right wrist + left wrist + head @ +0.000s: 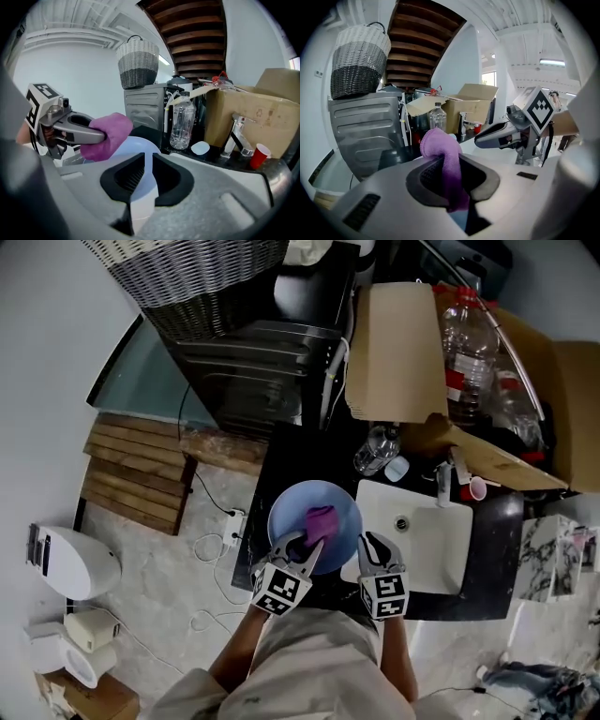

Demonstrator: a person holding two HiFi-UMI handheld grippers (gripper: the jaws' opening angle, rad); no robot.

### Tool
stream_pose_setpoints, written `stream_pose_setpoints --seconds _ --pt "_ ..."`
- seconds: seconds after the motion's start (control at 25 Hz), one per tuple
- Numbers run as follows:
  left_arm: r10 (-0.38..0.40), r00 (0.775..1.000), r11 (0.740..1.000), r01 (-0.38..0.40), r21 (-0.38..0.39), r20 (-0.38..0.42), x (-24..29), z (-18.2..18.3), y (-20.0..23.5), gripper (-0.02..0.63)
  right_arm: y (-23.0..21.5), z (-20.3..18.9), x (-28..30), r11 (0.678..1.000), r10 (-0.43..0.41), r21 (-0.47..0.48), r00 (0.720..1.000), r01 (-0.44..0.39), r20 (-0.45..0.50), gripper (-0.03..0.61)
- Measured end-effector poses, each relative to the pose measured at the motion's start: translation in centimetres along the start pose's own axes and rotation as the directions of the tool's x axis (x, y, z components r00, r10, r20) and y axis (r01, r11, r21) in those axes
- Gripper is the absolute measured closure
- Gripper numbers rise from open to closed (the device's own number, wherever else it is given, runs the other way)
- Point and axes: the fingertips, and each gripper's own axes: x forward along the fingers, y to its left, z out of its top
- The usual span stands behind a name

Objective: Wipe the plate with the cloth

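On my head view, a pale wall fills 10 o'clock. At 12, a grey-and-white wicker basket sits on a dark metal cabinet. Wooden slats lie at 9 on a pale, stone-look floor. At 3 there is a white sink set in a black counter, and at 1 an open cardboard box. Through the left gripper view I see brown stair undersides at 12 and a bright white ceiling at 1.

Your right gripper grips the pale blue plate by its rim.
Your left gripper holds the purple cloth at the plate's left side.
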Motion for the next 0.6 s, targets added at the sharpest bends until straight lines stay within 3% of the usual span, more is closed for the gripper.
stream_pose_setpoints --seconds 0.36,0.6 --pt "-0.101 0.992 0.995 0.103 0.017 -0.073 2.7 -1.6 -0.8 0.554 -0.5 -1.9 1.1 0.999 -0.042 0.000 0.998 0.042 -0.051 0.538" --pt "-0.119 0.983 0.992 0.122 0.014 -0.137 4.1 -2.6 -2.0 0.554 -1.2 -3.0 1.4 1.000 -0.030 -0.001 0.996 0.030 -0.084 0.538"
